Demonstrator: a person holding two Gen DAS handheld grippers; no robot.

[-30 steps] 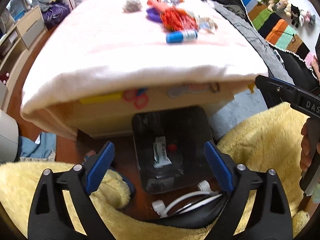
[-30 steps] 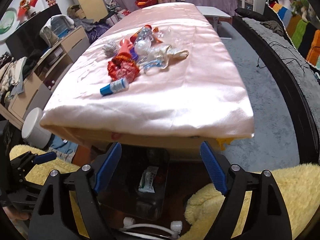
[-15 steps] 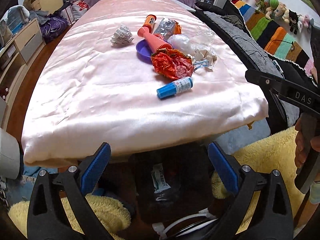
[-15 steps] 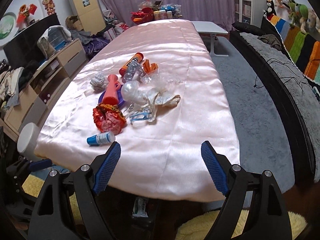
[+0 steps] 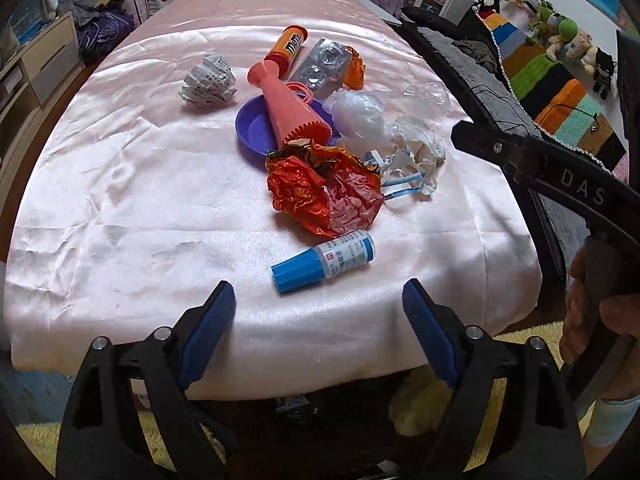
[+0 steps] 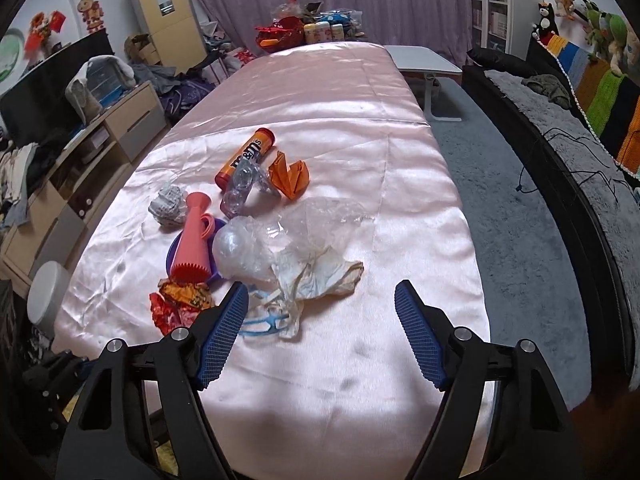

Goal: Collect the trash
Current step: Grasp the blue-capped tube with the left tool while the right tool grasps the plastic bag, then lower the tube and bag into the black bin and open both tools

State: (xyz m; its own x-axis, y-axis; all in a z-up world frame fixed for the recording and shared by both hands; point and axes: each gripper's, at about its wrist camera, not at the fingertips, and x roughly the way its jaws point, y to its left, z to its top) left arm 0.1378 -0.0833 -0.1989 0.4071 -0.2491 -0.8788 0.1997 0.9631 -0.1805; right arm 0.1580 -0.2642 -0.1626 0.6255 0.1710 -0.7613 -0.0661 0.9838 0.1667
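- Blue-capped bottle [image 5: 323, 261] lies on its side on the pink cloth [image 5: 140, 200], just this side of the crumpled red wrapper [image 5: 324, 196] — nearest piece of the trash heap.
- Both views have risen from the bin under the table to the tabletop — likely a fresh pick begins.
- Left gripper [image 5: 318, 314] spread wide, empty, short of the bottle.
- Right gripper [image 6: 320, 320] also apart, empty, beside the wrapper.

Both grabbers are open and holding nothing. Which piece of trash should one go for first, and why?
Probably ease the left gripper forward and down onto the small blue-capped bottle. It lies on its side just ahead of the open jaws, nearest the table edge and apart from the crumpled red wrapper, so nothing else should get dragged along. The right gripper is open too, nearer the clear plastic.
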